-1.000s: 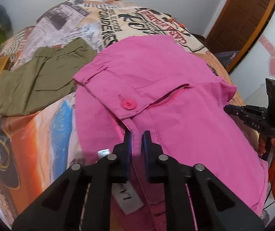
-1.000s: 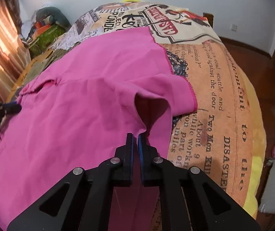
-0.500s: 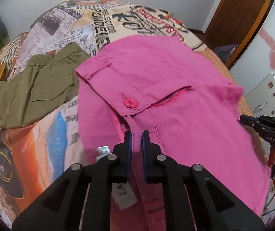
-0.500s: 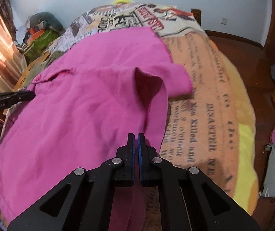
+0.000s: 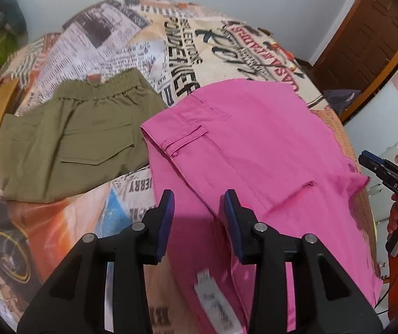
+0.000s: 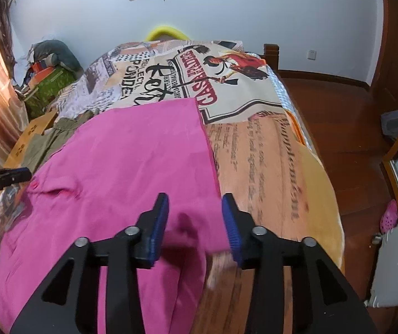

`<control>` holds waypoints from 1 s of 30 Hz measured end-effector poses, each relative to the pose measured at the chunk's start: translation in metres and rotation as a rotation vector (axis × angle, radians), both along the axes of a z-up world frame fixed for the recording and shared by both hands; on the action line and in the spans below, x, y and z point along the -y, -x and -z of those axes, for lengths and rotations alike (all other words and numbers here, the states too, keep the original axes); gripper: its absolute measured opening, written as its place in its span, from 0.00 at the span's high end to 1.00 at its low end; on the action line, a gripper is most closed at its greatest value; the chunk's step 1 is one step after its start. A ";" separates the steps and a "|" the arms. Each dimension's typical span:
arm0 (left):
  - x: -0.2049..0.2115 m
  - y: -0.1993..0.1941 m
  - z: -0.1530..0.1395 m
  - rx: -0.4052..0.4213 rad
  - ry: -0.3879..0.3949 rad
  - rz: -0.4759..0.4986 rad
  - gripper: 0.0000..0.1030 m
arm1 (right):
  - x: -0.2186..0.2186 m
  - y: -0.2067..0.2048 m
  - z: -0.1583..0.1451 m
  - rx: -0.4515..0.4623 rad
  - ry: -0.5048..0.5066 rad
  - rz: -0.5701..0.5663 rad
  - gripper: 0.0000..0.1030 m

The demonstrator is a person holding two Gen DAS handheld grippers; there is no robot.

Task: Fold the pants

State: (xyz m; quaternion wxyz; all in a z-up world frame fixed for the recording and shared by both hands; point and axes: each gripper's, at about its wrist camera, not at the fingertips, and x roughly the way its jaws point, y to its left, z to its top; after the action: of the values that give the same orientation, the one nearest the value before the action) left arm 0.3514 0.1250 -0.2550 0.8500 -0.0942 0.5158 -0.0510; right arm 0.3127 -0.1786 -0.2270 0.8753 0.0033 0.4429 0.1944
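Pink pants [image 5: 254, 150], olive shorts [image 5: 68, 139], newspaper-print bedspread [image 5: 110, 41], blue-padded black tools [image 5: 197, 211].

Pink pants [image 5: 249, 167] run off the lower frame edge in both views, white label [image 5: 215, 300] text blurred unreadable, olive shorts [image 6: 51, 139] mostly hidden behind pink fabric in right view.

left wrist view close above pink pants [image 5: 254, 150], right wrist view opposite, sharing them
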 end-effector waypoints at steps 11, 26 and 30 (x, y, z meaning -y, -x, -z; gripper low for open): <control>0.011 -0.027 0.023 -0.004 0.061 0.037 0.70 | -0.005 -0.033 0.034 -0.080 -0.036 -0.033 0.69; 0.033 -0.026 0.019 0.054 -0.154 0.095 0.79 | -0.027 -0.029 0.042 -0.044 0.134 -0.079 0.94; 0.023 -0.021 -0.002 0.066 -0.095 0.090 0.69 | -0.025 -0.026 0.023 -0.052 0.097 -0.090 0.90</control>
State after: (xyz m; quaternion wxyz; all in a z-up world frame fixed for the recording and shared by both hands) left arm 0.3722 0.1023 -0.2531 0.8669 -0.0288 0.4930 -0.0679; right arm 0.3389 -0.1533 -0.2502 0.8531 -0.0539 0.4740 0.2115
